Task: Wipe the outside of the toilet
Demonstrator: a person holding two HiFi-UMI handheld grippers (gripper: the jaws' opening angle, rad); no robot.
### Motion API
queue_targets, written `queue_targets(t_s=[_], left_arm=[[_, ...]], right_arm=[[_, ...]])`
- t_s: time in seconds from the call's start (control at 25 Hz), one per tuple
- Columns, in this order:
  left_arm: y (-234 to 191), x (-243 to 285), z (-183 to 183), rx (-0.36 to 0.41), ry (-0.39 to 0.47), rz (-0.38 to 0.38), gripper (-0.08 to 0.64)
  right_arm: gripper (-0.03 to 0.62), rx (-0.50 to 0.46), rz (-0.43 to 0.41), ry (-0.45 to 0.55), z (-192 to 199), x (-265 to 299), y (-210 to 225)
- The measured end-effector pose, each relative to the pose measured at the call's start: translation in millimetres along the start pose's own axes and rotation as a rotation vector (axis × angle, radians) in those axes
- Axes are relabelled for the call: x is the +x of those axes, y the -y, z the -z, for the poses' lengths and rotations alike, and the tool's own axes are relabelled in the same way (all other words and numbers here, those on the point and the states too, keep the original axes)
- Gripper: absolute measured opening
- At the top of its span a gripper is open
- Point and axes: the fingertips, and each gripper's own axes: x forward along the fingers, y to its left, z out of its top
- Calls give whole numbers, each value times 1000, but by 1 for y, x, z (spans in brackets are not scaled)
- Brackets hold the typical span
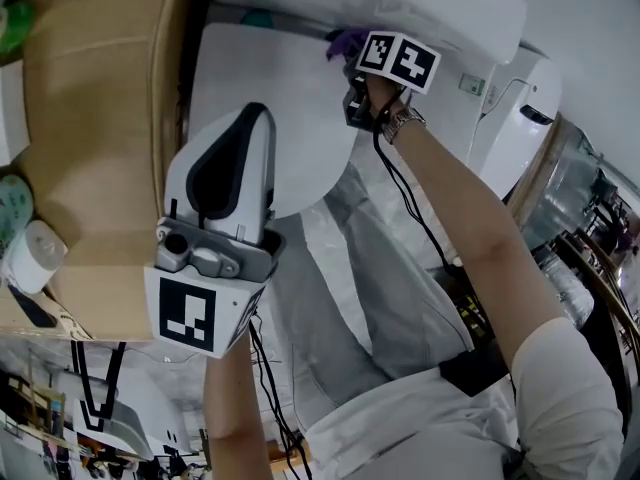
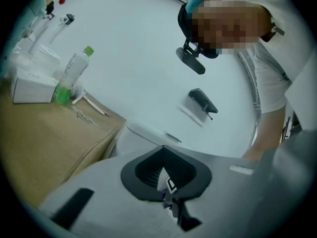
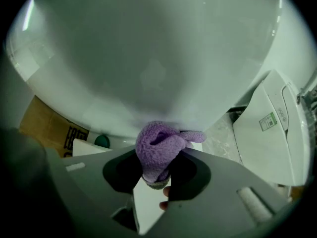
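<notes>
Now wiping: right gripper (image 3: 161, 155) fingers clamped on fluffy purple cloth (image 3: 156, 144) against white ceramic toilet (image 3: 148, 58); left gripper (image 2: 163, 152) fingers together, empty. Next, probably: sweep onward.

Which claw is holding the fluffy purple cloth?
The right claw: it grips the purple cloth right up at the white toilet. The left claw is shut, with nothing in it.

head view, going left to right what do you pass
paper roll → cardboard box → left gripper → right gripper holding the purple cloth → white appliance
</notes>
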Motion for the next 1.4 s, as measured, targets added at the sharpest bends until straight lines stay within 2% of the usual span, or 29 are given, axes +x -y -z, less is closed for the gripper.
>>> queue_targets(t_s=[0.24, 0.6, 0.84, 1.04, 1.16, 1.24, 1.4], left_arm=[[-7, -11, -6, -6, -14, 20, 5], [-23, -27, -21, -41, 39, -24, 6], [-32, -43, -28, -43, 66, -53, 6], [-40, -61, -31, -41, 84, -90, 5], [-38, -67, -31, -28, 81, -98, 6], [-35, -68, -31, -17, 76, -100, 6], [-20, -62, -26, 4, 65, -94, 5]], right_arm=[[127, 2, -74, -13, 2, 2, -57], [127, -61, -223, -48, 0, 14, -180], [127, -26, -208, -28, -3, 18, -211], [127, 16, -264, 8, -5, 18, -243], [127, 59, -323, 32, -7, 15, -254], [127, 73, -396, 64, -9, 7, -259], [127, 0, -537, 163, -17, -23, -264]])
